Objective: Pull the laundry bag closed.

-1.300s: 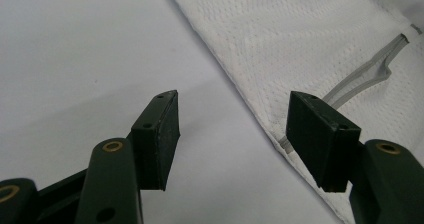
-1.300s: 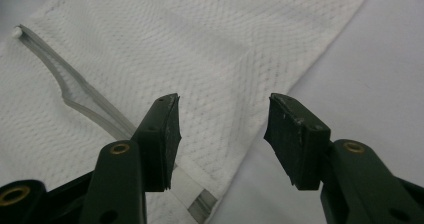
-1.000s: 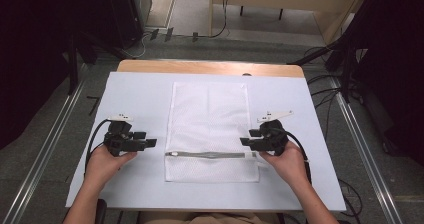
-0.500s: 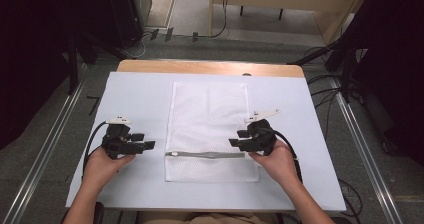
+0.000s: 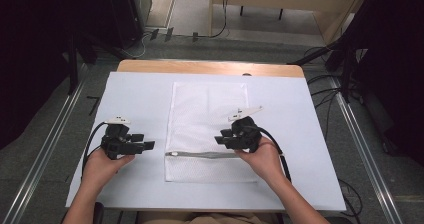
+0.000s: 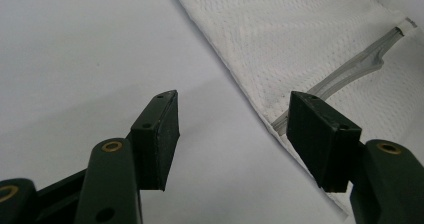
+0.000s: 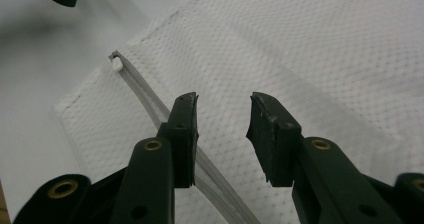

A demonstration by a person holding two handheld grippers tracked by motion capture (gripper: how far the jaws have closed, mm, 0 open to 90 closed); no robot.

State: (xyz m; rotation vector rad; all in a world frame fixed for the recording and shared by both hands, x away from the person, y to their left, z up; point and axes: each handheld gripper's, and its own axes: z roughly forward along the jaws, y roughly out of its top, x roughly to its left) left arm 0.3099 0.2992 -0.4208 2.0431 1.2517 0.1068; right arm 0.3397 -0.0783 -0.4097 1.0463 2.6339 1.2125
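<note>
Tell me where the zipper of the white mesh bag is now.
In the high view, the zipper crosses the mesh bag near its near edge, between the left gripper and the right gripper.

A white rectangular mesh cloth bag is seen lying flat, its weave fine and dimpled, matt throughout. A grey, slightly translucent plastic zip strip is set across it, smooth and faintly glossy. The bag is carried on a white sheet-covered table, whose covering looks smooth and matt, like paper or thin plastic; which of the two cannot be told. A bare strip of light wood, smooth in finish, is shown along the far edge. The black fingers look like hard, matt plastic, and brass-coloured metal rivets with a dull shine are set in them.
</note>
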